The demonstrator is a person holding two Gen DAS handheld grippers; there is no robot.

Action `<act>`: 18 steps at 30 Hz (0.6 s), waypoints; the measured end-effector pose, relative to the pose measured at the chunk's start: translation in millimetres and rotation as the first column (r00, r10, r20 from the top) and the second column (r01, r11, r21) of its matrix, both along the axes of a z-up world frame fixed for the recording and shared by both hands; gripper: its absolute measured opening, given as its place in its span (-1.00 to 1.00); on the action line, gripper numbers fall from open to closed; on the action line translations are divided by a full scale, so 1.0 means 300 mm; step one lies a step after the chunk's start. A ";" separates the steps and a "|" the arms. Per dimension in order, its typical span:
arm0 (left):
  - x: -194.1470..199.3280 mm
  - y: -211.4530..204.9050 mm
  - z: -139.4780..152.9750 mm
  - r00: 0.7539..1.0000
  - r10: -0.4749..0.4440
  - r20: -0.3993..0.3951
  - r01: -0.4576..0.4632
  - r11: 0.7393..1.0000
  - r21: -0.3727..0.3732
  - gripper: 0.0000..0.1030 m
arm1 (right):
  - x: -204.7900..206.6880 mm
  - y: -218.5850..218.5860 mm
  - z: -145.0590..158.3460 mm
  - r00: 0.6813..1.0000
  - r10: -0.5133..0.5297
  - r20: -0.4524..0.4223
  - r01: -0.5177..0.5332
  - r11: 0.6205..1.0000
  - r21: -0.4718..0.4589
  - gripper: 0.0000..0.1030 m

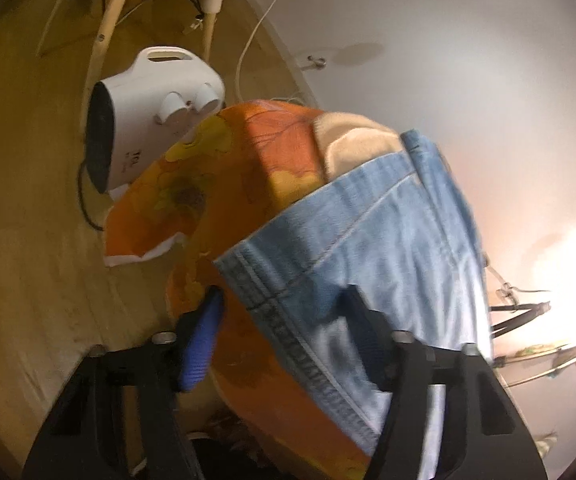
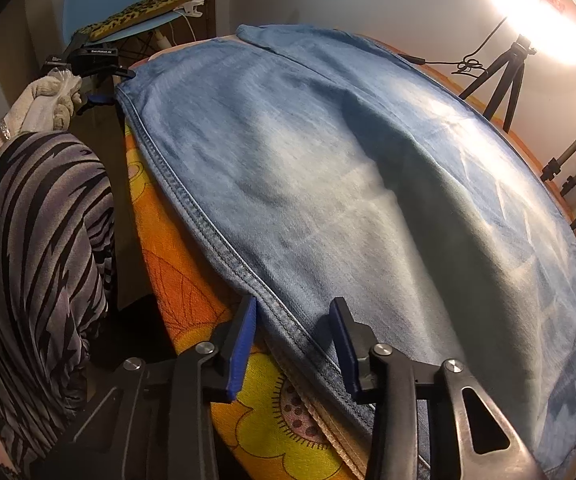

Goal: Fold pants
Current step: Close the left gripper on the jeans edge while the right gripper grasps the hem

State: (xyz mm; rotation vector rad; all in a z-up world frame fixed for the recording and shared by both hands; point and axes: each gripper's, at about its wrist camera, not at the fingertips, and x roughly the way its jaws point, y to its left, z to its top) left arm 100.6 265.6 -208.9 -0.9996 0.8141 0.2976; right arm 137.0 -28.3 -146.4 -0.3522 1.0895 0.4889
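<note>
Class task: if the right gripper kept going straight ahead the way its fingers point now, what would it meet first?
Most likely the stitched hem of the jeans: it already lies between the open fingers of the right gripper, over the orange floral cloth. Depth is unclear, so whether it touches yet is uncertain.

Pants [image 2: 328, 168] cut off at lower right edge; orange cloth [image 2: 160, 248] mostly hidden beneath them

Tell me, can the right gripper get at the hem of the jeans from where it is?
Probably yes. The right gripper is open and its fingers already straddle the stitched hem of the jeans; nothing lies between them.
</note>
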 end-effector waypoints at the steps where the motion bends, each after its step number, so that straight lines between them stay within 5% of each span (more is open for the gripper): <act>1: 0.002 -0.004 0.010 1.000 -0.002 0.010 0.002 1.000 0.005 -0.24 | 0.001 -0.001 0.003 1.000 -0.005 0.002 0.005 1.000 0.002 -0.29; 3: 0.011 -0.020 0.034 1.000 -0.024 0.019 0.024 0.999 0.041 -0.58 | 0.001 -0.002 0.011 1.000 -0.011 0.009 0.011 1.000 0.003 -0.31; 5: 0.018 -0.042 0.065 0.999 -0.047 0.024 0.045 0.995 0.090 -0.72 | 0.002 -0.001 0.015 1.000 -0.015 0.013 0.015 1.000 0.003 -0.32; 13: 0.034 -0.075 0.154 0.993 -0.103 0.054 0.090 0.976 0.196 -0.84 | 0.010 -0.002 0.019 1.000 -0.021 0.009 0.021 0.999 0.024 -0.55; 18: 0.045 -0.092 0.238 0.987 -0.137 0.087 0.109 0.957 0.270 -0.85 | 0.020 -0.010 0.051 0.999 -0.036 0.023 0.034 0.998 0.054 -0.92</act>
